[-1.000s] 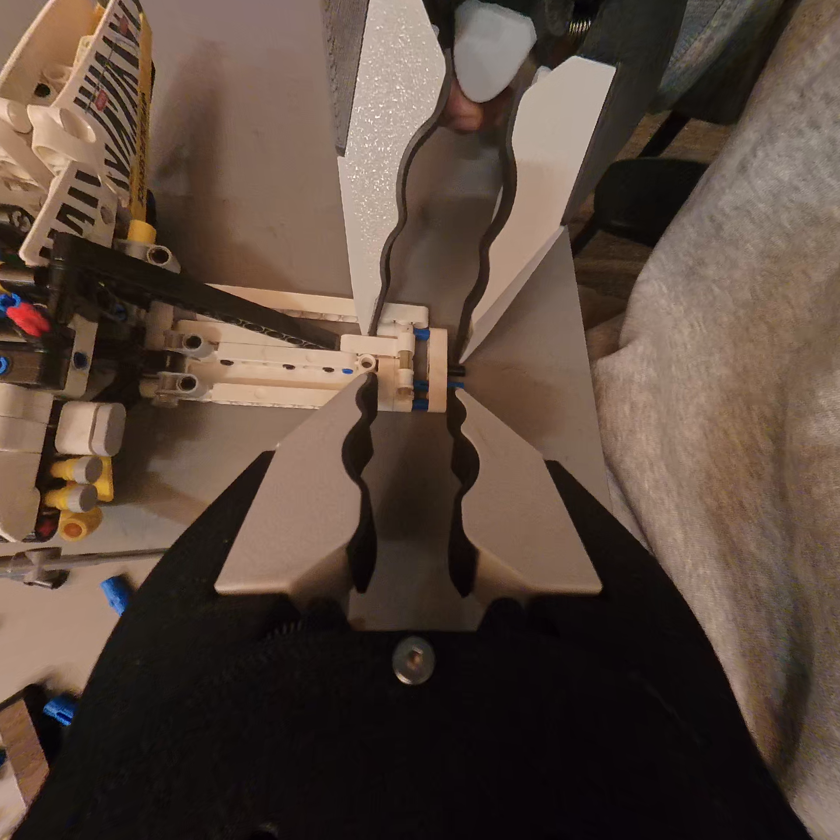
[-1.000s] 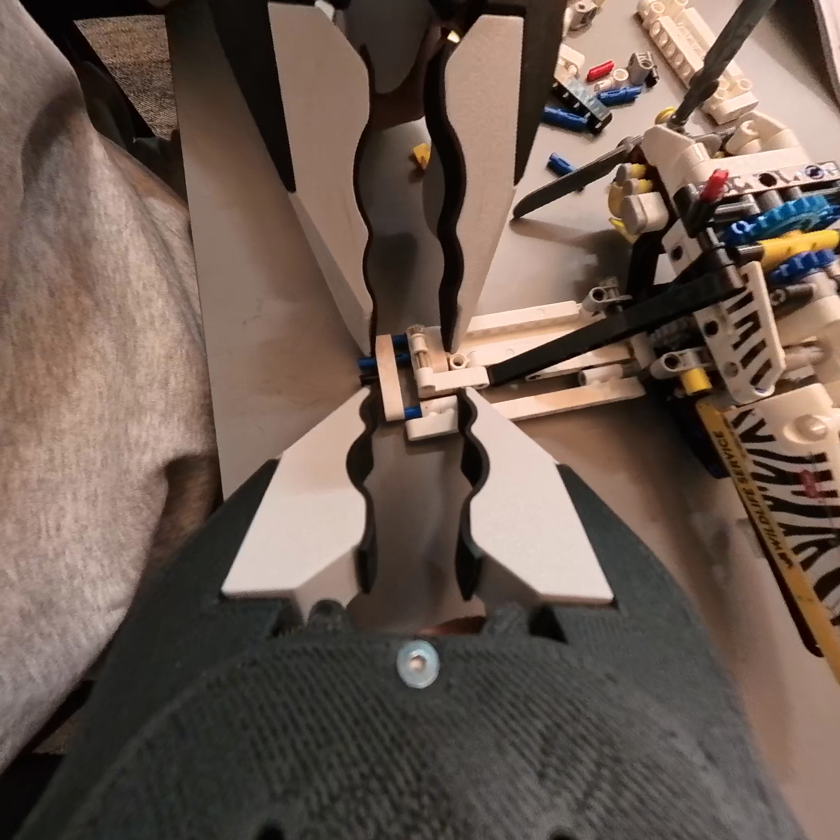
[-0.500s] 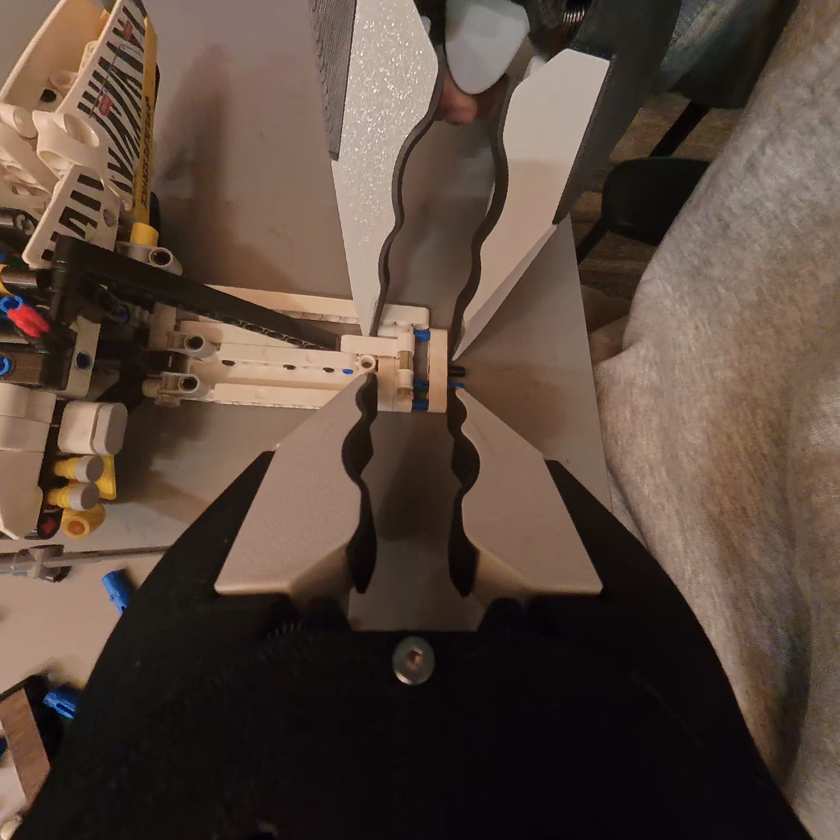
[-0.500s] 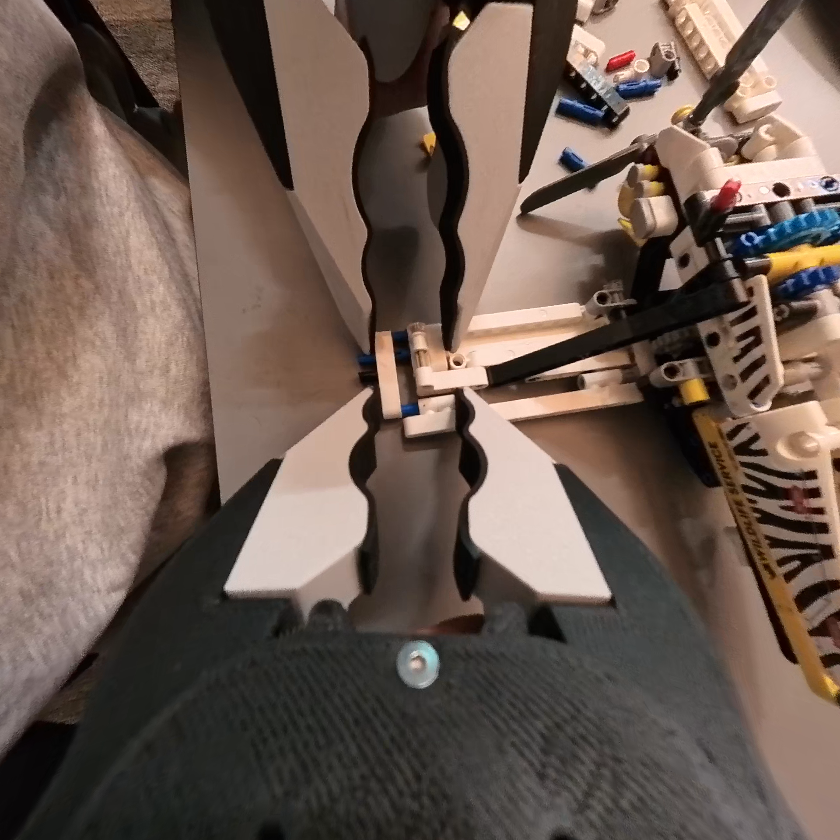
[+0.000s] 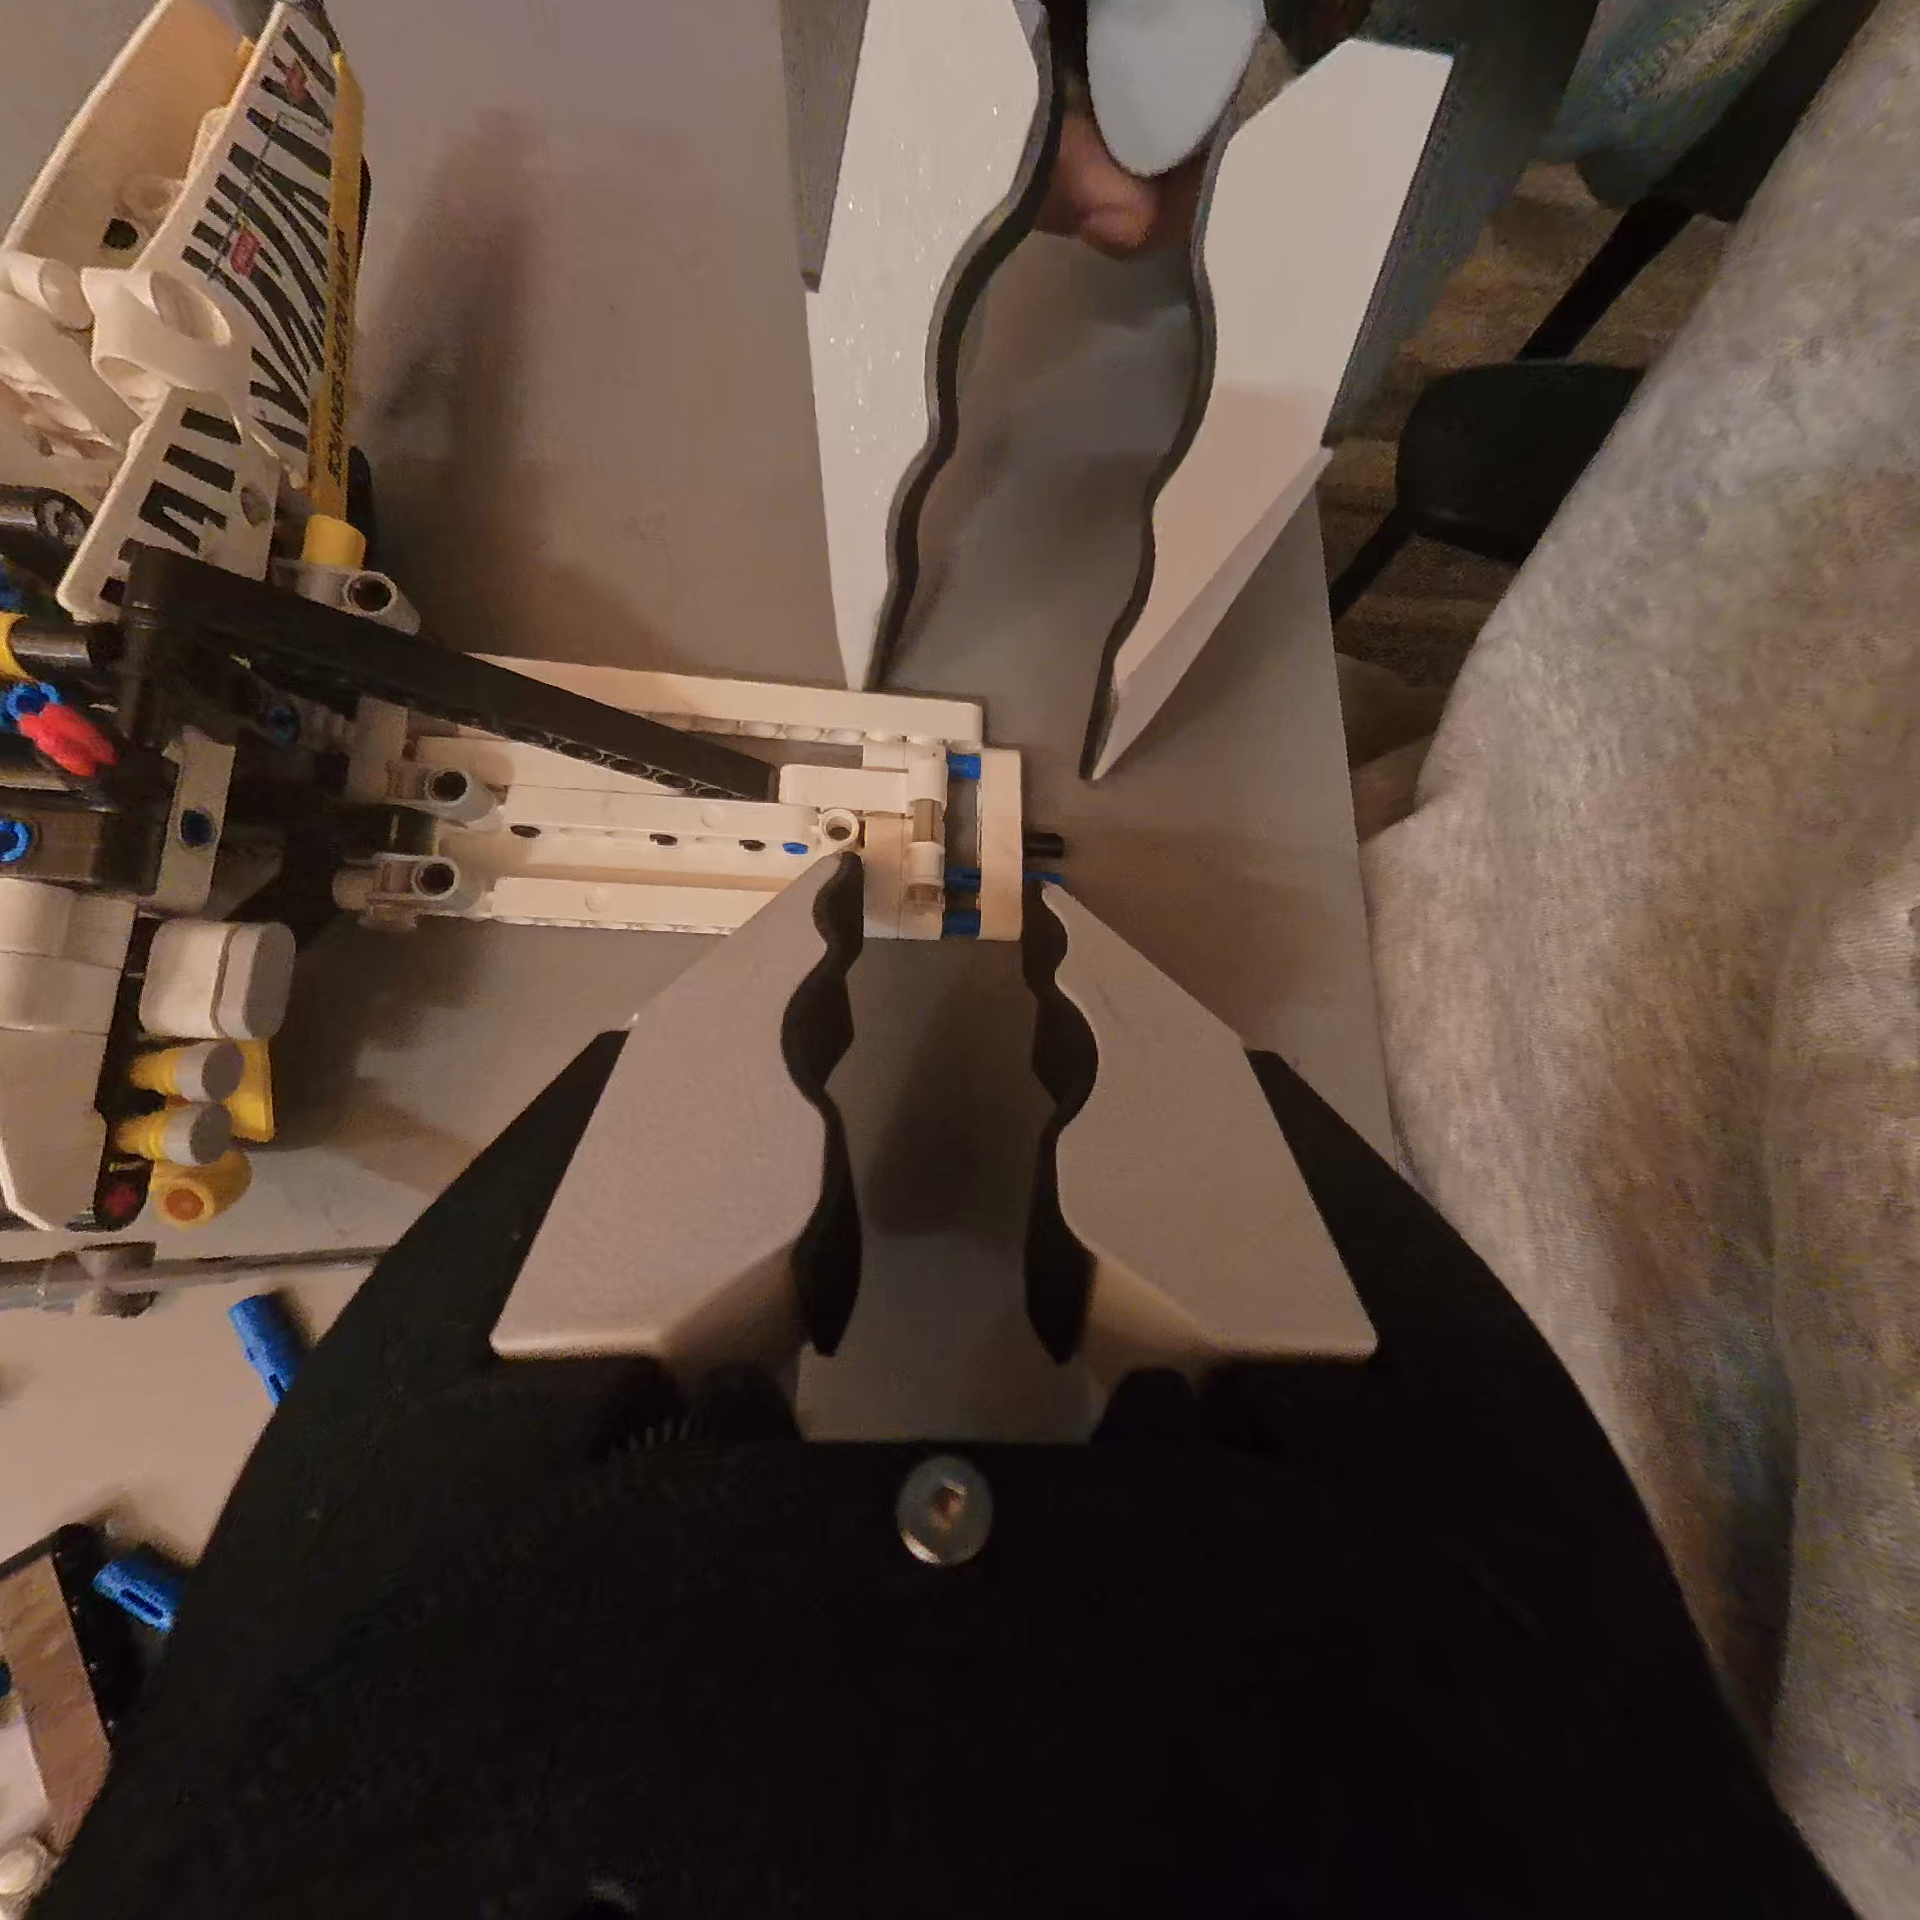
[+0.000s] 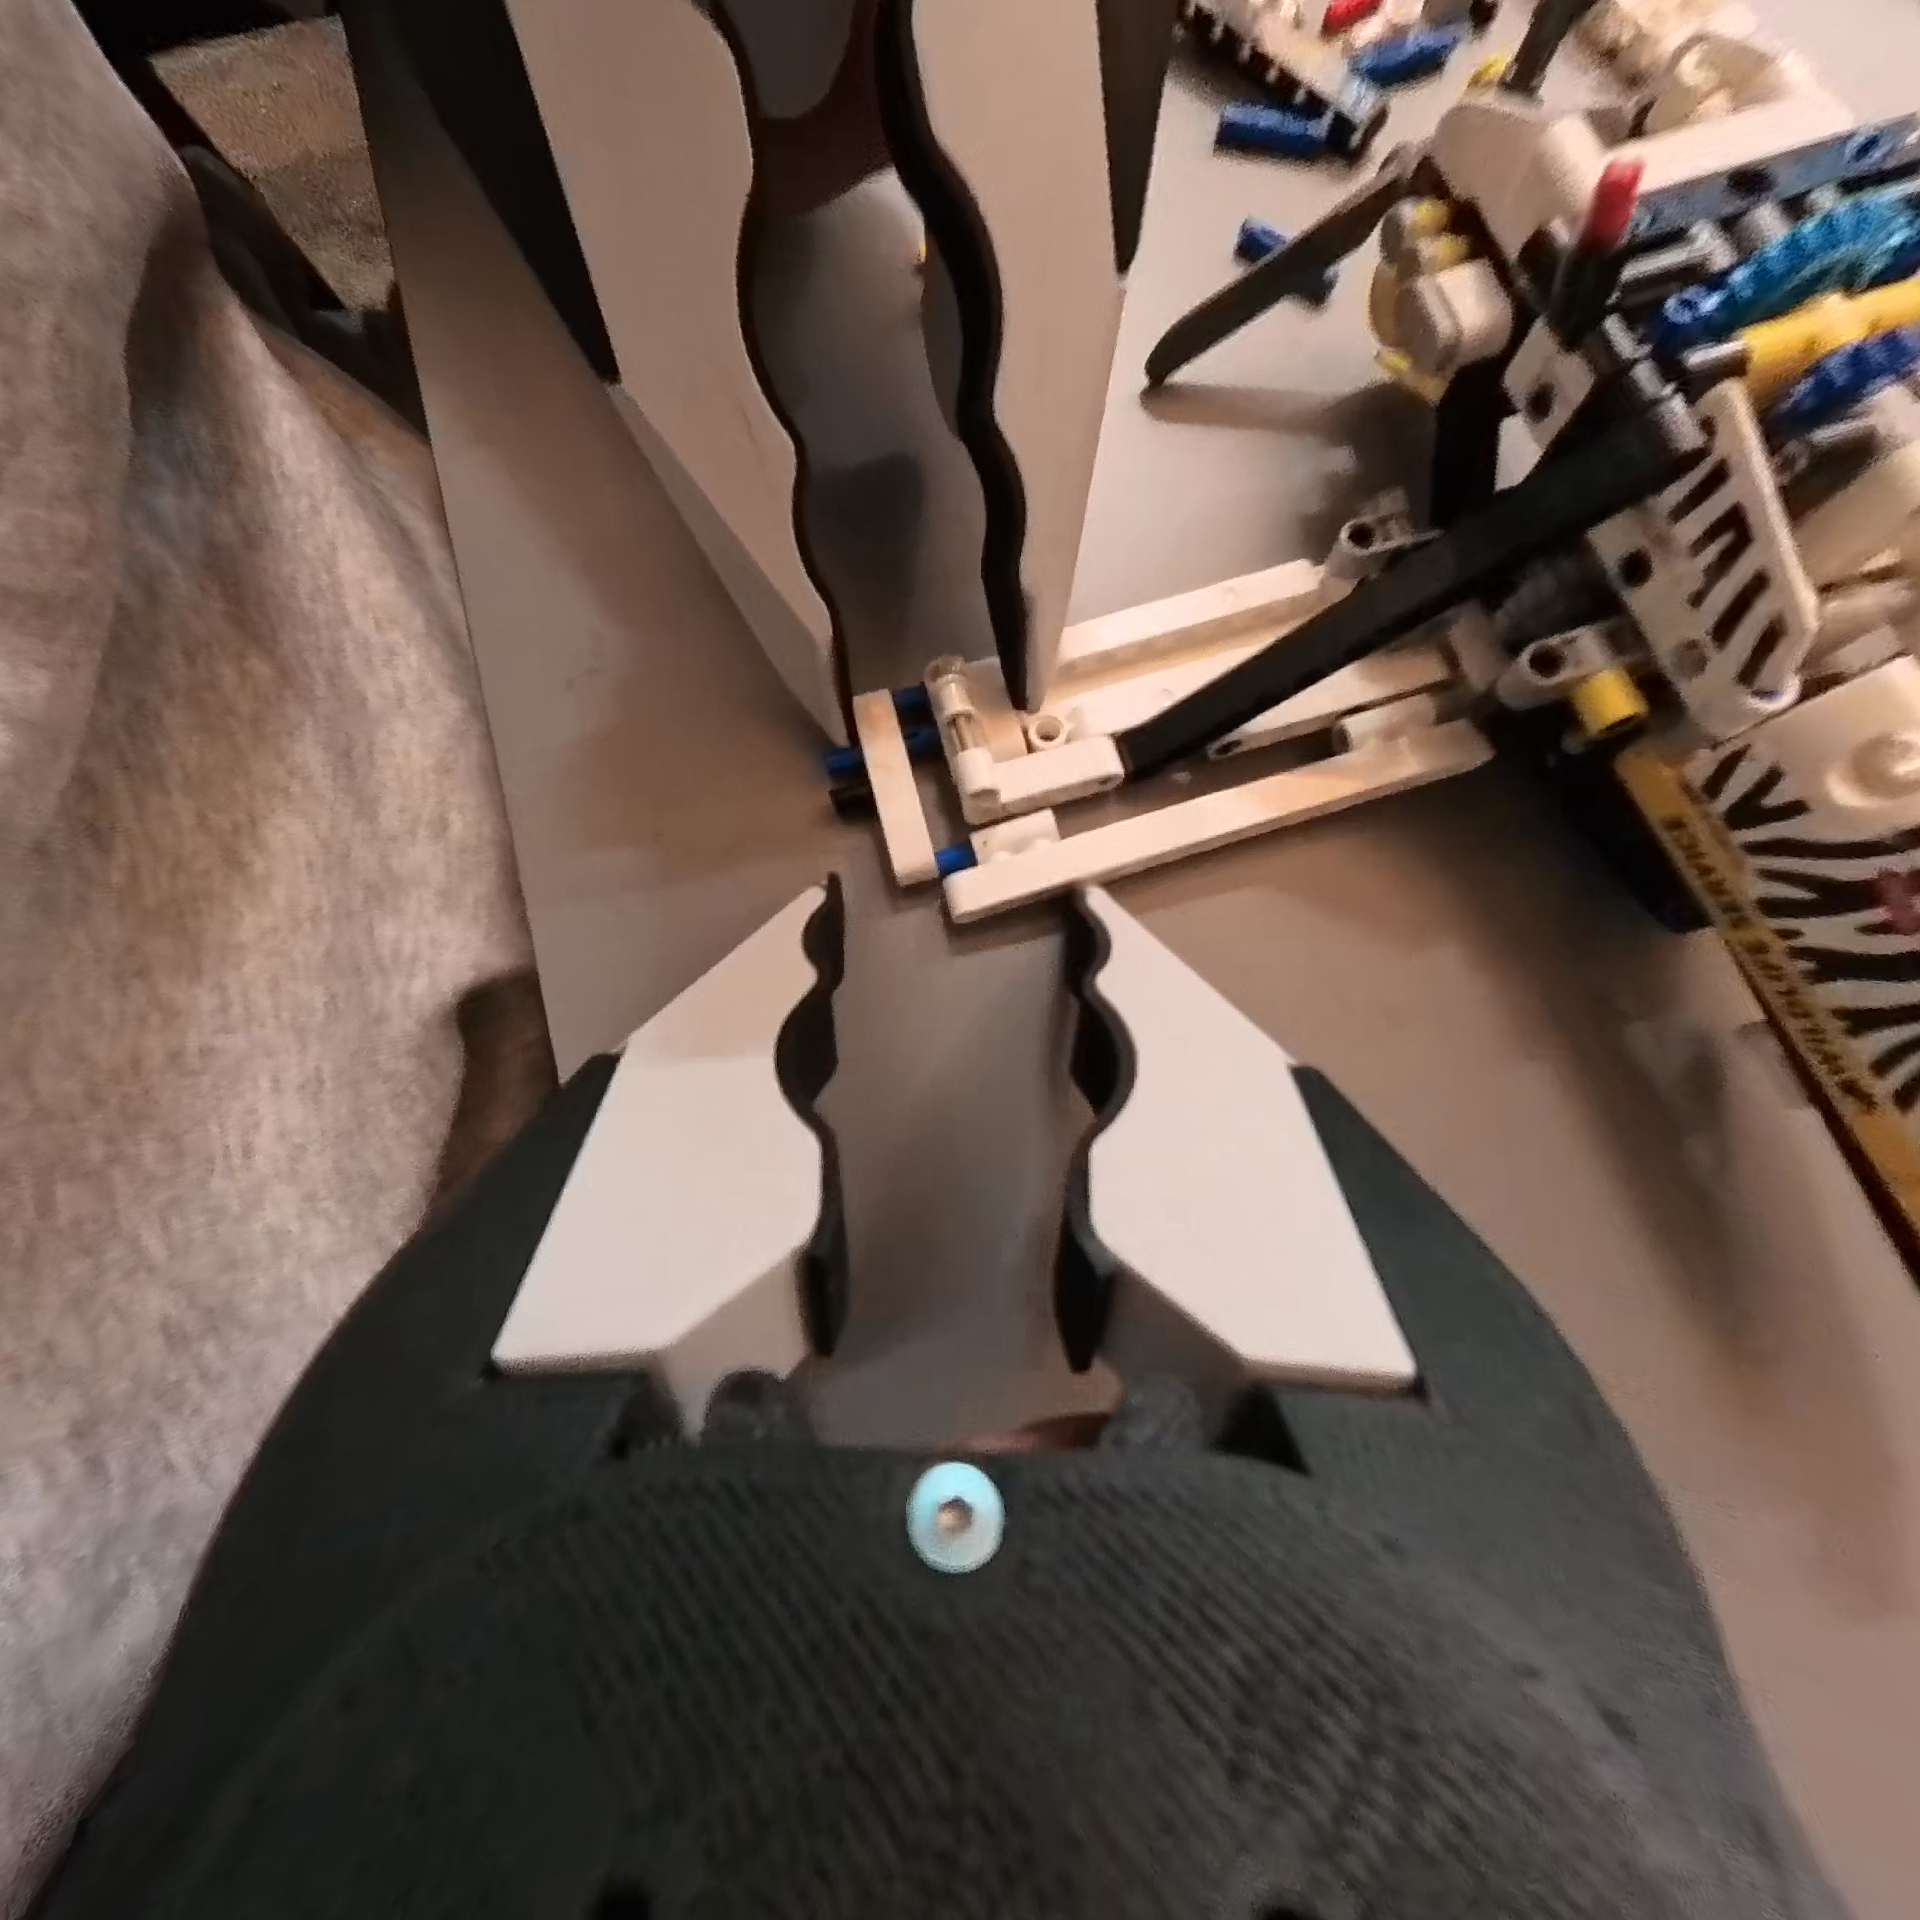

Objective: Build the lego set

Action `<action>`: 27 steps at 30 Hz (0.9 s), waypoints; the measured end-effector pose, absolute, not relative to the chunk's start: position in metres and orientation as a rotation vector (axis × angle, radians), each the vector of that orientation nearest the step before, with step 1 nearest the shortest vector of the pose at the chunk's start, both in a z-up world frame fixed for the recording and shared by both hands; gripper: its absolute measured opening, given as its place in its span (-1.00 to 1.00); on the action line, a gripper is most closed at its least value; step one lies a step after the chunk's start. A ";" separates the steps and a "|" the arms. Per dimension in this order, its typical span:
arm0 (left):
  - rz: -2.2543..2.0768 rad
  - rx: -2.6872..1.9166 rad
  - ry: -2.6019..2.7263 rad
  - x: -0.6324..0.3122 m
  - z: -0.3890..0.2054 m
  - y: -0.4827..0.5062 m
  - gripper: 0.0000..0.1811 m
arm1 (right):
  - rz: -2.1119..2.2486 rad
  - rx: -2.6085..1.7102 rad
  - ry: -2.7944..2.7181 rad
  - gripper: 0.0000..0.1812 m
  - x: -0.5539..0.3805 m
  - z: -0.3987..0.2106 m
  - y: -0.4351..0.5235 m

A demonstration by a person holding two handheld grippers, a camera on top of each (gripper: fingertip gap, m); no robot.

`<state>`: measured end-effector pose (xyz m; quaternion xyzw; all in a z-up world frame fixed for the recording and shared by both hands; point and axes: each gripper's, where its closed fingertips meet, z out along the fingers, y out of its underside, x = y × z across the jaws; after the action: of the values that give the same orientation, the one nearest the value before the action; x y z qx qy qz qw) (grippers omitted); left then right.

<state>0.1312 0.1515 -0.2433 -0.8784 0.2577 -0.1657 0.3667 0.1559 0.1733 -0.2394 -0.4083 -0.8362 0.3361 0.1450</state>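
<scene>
Bearing zebra-striped stickers, white lego model (image 5: 634,831) on table (image 5: 644,343).

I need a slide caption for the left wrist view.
Left gripper grips the white end beam of the Lego model; right gripper open opposite.

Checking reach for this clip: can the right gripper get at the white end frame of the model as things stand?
Probably yes. The right gripper is open, just short of the white end frame, with bare table between. The left gripper grips the frame's far side, leaving the near side free.
</scene>
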 end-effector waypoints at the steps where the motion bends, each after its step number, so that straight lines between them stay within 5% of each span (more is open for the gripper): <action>1: -0.425 -2.257 0.662 0.131 -0.243 0.152 -0.69 | 0.961 -1.172 -2.408 -0.53 0.155 -0.240 0.173; 27: -0.398 -2.253 0.676 0.130 -0.244 0.153 -0.68 | 0.801 -1.103 -2.462 -0.74 0.135 -0.246 0.176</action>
<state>0.1298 0.1532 -0.2436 -0.8779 0.2632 -0.1549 0.3689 0.1355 0.1755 -0.2456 -0.3868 -0.8632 0.2808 0.1627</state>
